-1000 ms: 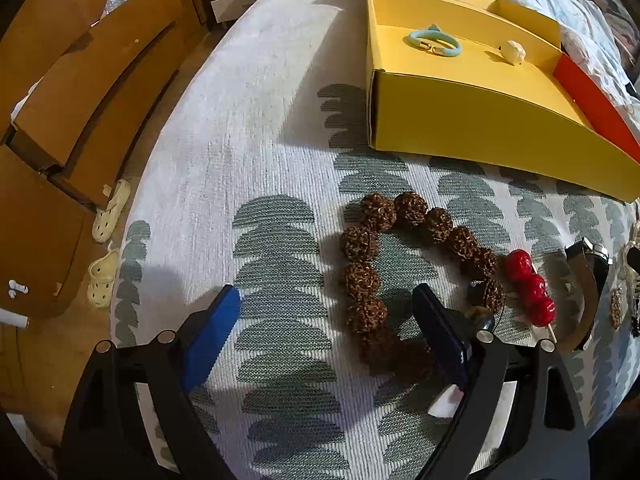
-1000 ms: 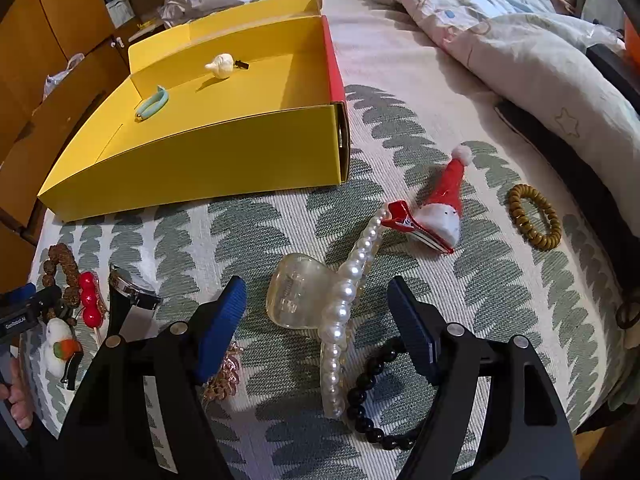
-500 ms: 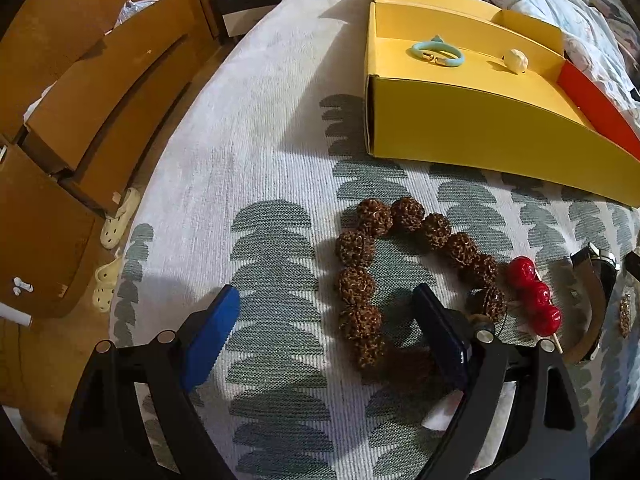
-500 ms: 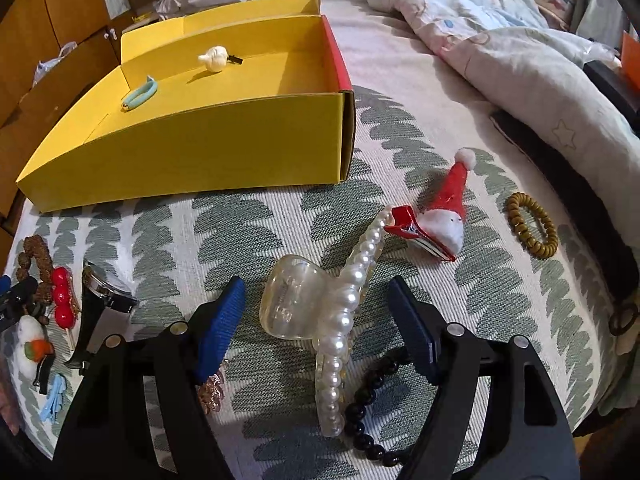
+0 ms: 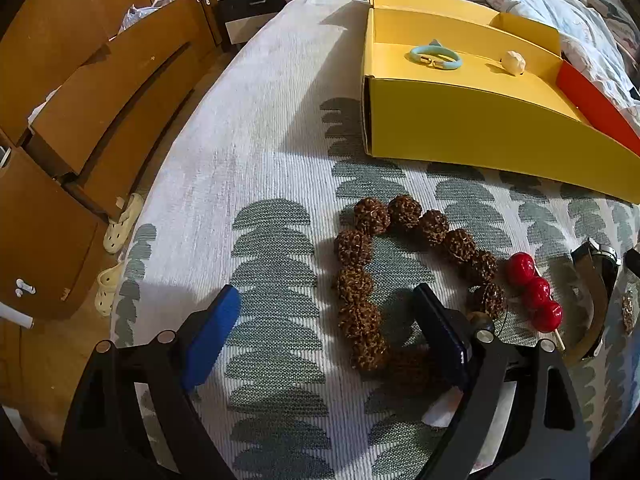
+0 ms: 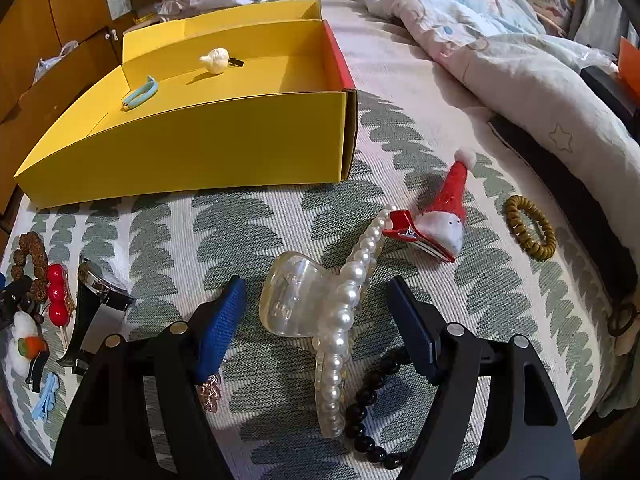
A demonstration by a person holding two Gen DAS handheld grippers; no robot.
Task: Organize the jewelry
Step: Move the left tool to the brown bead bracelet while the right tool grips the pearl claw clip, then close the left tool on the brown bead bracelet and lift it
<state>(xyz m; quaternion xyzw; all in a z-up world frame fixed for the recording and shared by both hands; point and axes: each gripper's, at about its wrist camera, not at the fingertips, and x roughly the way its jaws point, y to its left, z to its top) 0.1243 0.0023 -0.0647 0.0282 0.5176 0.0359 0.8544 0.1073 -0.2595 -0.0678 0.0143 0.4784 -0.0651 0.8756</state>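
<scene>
Over the last second the yellow box (image 6: 192, 160) on the bed (image 6: 248, 232) slid slightly up-frame in both views as I tipped both grippers toward the near items; nothing picked yet. My right gripper (image 6: 316, 320) stood wide open, empty, the pearl claw clip (image 6: 320, 304) between its fingers. My left gripper (image 5: 324, 328), wide open and empty, straddled the near-left beads of the brown bead bracelet (image 5: 360, 280).

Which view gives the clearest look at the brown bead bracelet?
The left wrist view: the brown bead bracelet lies almost whole on the bedspread, only its near end hidden behind a tool finger. The right wrist view catches just a few beads at its left edge.
</scene>
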